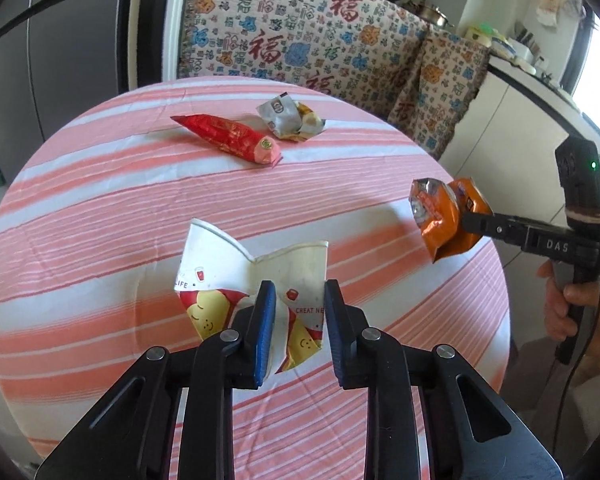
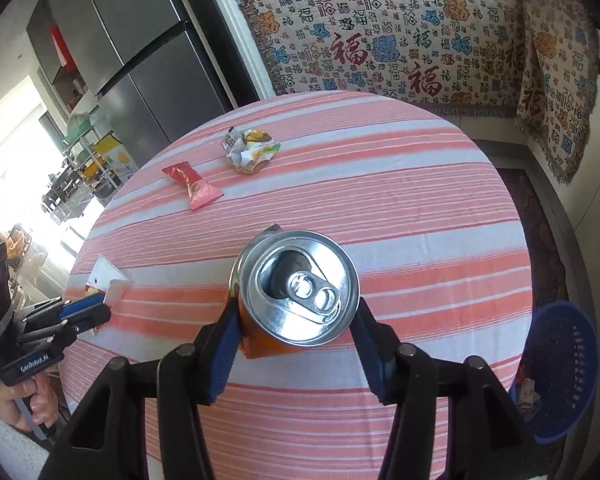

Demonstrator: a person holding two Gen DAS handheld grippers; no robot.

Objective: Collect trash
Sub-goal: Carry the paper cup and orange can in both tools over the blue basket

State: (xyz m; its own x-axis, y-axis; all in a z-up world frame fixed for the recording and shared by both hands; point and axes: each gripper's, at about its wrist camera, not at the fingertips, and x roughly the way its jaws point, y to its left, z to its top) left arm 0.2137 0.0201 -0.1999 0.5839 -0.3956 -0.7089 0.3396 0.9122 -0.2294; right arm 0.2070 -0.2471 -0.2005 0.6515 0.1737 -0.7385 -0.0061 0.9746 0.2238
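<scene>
The crushed orange can sits clamped in the right gripper, its long axis running along the fingers so the silver pull-tab top faces straight back at that wrist camera; it is held above the near right part of the round table. The left gripper pinches a flattened paper cup, jaws narrowed on its crumpled lower end, the torn rim pointing up and away (whether the cup's bottom touches the striped pink cloth I cannot quite tell). Farther across lie a red wrapper, lengthwise slanting left to right, and just beside it a crumpled foil wrapper. A patterned throw hangs behind the table, a grey refrigerator to its left. Past the table's right edge stands a blue basket, with open cloth between the pieces.
</scene>
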